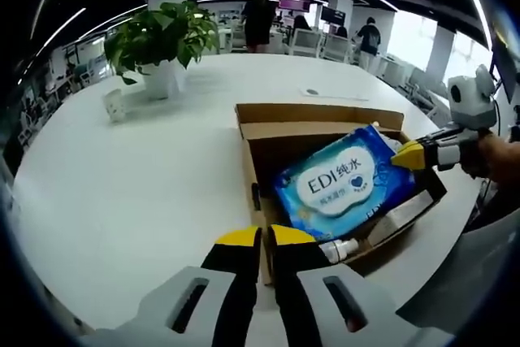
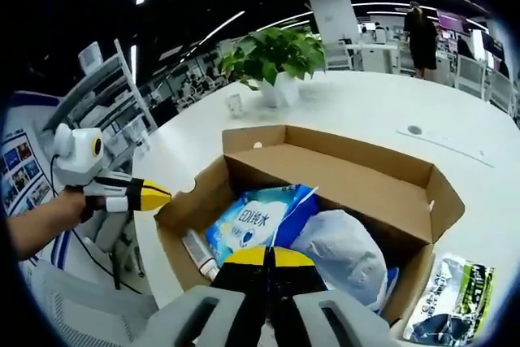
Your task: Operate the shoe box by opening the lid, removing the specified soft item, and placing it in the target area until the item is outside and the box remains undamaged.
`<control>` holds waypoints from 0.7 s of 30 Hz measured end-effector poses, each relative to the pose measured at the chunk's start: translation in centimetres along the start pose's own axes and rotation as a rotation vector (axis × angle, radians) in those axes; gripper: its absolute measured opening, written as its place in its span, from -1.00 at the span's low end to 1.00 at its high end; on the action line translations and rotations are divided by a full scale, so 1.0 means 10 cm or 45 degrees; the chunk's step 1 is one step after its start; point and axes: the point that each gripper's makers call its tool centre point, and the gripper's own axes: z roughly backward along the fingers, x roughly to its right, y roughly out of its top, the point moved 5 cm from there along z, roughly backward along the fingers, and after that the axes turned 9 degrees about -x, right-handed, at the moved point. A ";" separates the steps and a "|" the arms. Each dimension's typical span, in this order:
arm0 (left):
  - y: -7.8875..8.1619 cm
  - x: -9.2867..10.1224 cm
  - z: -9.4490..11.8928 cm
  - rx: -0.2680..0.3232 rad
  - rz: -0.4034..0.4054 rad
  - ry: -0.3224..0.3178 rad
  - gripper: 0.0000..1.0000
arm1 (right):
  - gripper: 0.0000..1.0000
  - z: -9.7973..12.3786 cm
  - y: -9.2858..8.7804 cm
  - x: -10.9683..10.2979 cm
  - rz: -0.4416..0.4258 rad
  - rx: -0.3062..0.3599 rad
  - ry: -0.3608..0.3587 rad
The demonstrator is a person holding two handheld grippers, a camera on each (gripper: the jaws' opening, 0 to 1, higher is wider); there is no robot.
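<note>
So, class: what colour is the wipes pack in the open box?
The wipes pack is blue with a white label panel, clearest in the left gripper view.

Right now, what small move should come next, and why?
Probably raise the right gripper slightly: it looks shut on the pack's corner, the box is open, and the pack sits tilted, partly inside, beside a white bag.

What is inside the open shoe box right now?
Inside the shoe box: a blue wet-wipes pack, a grey-white plastic bag and a small white bottle against one wall. The pack and bag cover whatever lies beneath them.
</note>
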 end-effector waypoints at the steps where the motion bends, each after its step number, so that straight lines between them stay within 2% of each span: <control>1: 0.01 0.00 0.00 0.001 0.000 -0.002 -0.94 | -1.00 0.01 0.00 0.00 -0.002 0.003 -0.001; 8: 0.09 0.07 0.01 0.014 -0.056 0.004 -0.84 | -1.00 0.04 -0.04 0.06 -0.018 0.012 -0.015; 14: 0.16 0.17 -0.04 0.009 -0.106 -0.016 -0.84 | -1.00 0.04 -0.07 0.09 -0.026 0.020 -0.026; 21: 0.22 0.33 -0.15 -0.040 -0.165 -0.096 -0.84 | -1.00 0.05 -0.12 0.14 -0.046 0.032 -0.039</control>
